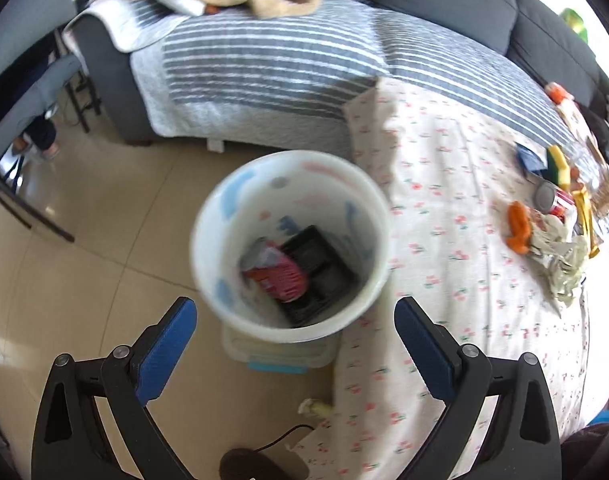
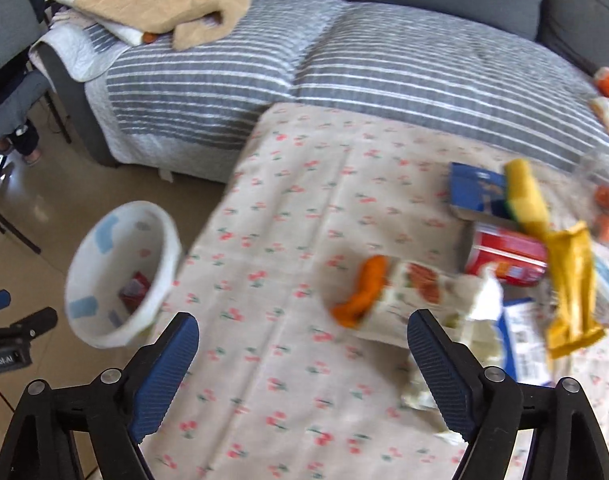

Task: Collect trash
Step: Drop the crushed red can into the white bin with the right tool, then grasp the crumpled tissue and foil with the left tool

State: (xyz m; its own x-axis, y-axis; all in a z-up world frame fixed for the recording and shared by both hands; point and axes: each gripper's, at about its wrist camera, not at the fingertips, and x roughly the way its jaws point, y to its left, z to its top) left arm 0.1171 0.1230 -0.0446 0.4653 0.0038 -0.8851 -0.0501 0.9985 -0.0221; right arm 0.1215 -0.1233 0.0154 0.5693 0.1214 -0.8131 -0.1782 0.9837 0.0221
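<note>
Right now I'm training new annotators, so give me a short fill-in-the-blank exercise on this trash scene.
1. The white bin stands on the ____, beside the flowered cloth.
2. Inside the bin lies a ____ plastic tray.
3. The red can lies on its ____.
4. The right gripper has jaws that are ____, with nothing between them.

Missing words: floor; black; side; open

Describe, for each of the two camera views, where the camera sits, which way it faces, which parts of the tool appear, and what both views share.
Left wrist: on the left tool, tilted down at the white bin on the floor; both blue pads show, open.
Right wrist: on the right tool, tilted down over the floral cloth toward the crumpled wrapper and red can; open, empty.
Shared: bin, cloth, striped sofa cover.
</note>
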